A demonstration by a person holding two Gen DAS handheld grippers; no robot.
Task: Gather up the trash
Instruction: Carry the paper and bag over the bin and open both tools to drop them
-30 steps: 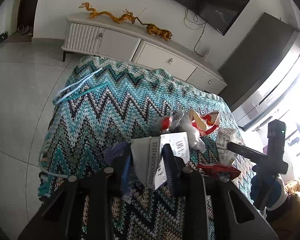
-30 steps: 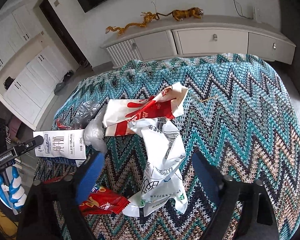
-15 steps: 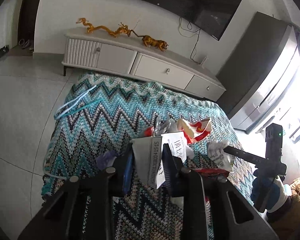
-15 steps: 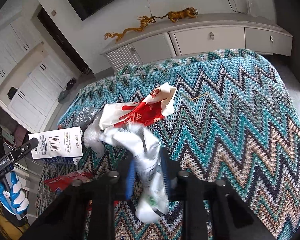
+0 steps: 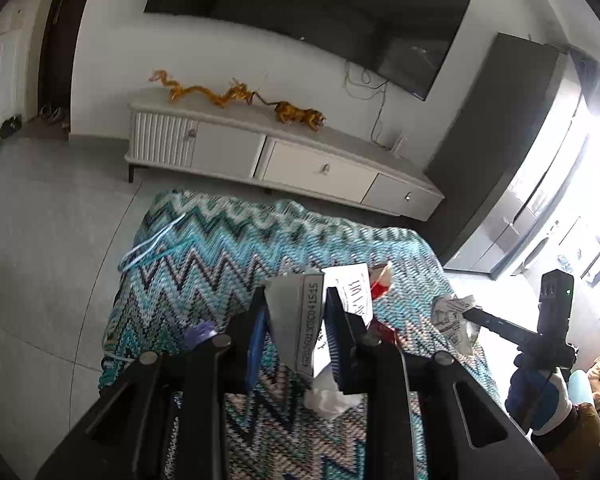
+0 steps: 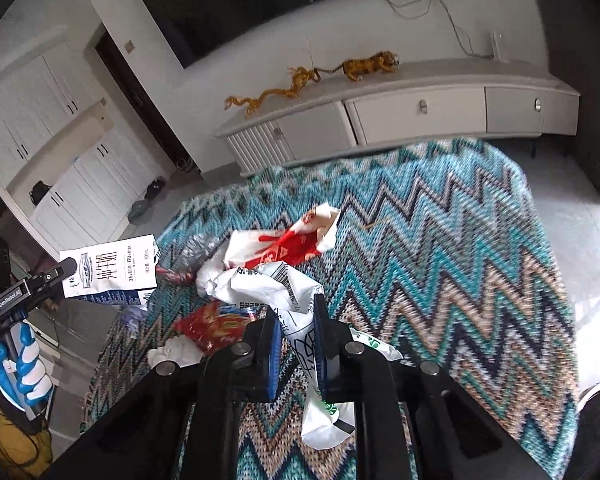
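A: What differs from a second ago?

B: The right gripper (image 6: 294, 320), then spread wide above the white printed wrapper (image 6: 276, 288), now has its jaws closing on it; the blue pads (image 6: 275, 344) press the crumpled plastic, which bunches above them and hangs below. The wrapper has come up off the zigzag blanket (image 6: 460, 264). The left gripper (image 5: 296, 320) pinched the milk carton (image 5: 300, 320) then and pinches it now, the grey barcoded panel between its pads, and the carton sits higher over the blanket than it did.

A: And what remains on the surface, nearest first?

B: A crumpled white tissue (image 6: 176, 350) and a red snack packet (image 6: 216, 324) lie near the right gripper. Beyond them lies the red-and-white paper bag (image 6: 288, 244), with a clear plastic bag (image 6: 196, 246) just beside it. A blue-and-white gloved hand (image 6: 18, 368) holds the left gripper's handle at the frame edge.

A: The room behind?

B: The blanket covers a low rounded surface on a pale tiled floor (image 5: 40, 240). Past it stands a white TV cabinet (image 5: 280, 156) bearing a golden dragon figure (image 5: 208, 92) and a tiger figure (image 5: 300, 114). A dark television (image 5: 312, 16) hangs on the wall above; white cupboards (image 6: 48, 140) stand to the left in the right wrist view.
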